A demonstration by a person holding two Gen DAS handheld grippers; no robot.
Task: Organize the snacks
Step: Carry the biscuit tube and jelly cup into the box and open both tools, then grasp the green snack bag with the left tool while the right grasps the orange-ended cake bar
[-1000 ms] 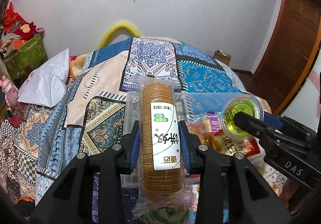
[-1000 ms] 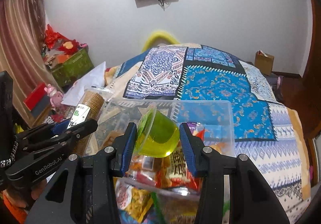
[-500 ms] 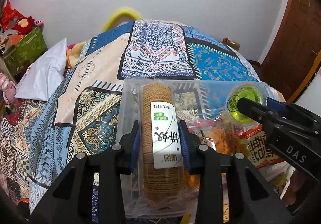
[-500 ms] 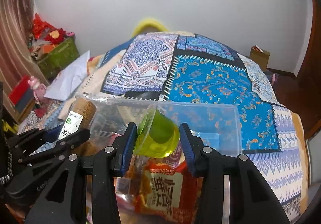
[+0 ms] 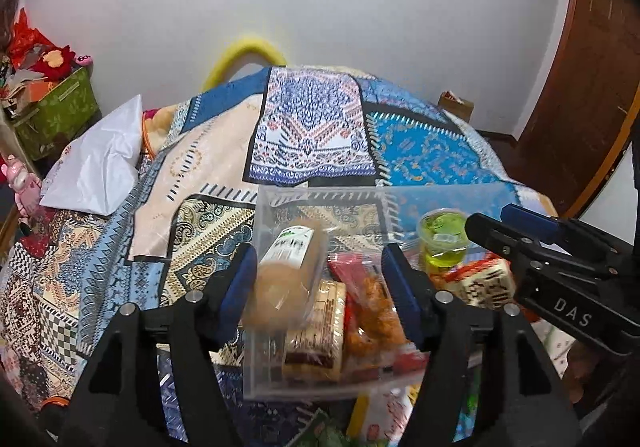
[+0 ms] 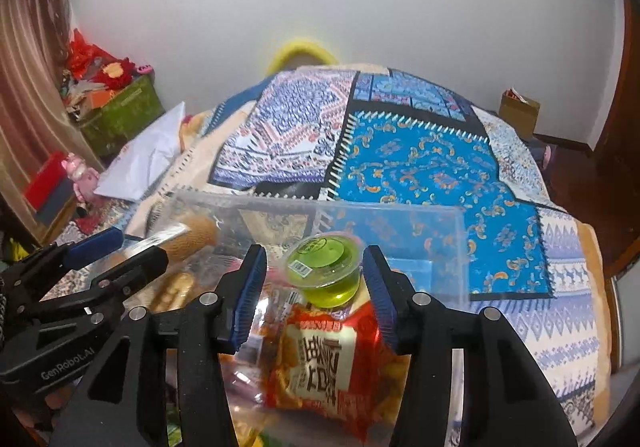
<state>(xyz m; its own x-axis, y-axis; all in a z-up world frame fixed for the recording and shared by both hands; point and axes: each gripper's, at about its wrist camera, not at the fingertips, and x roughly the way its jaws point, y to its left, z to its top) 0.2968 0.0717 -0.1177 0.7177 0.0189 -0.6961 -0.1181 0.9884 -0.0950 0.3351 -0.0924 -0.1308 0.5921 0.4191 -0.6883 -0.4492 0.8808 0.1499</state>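
Both grippers spread wide, nothing clamped.

Left gripper (image 5: 320,287): biscuit roll (image 5: 286,279) blurred between the jaws, off both pads, tilted; long axis runs away from the jaws, leaning right. It sits at the left end of the clear bin (image 5: 320,193).

Right gripper (image 6: 314,297): green jelly cup (image 6: 326,267) upright between the jaws, apparently free of both pads, resting on the red snack packet (image 6: 320,359).

Both hover low over the bin, angled down. Judgement: both items released; next, retreat.

A clear glossy plastic bin (image 6: 440,247) rests on a matt patterned cloth quilt (image 6: 420,167).
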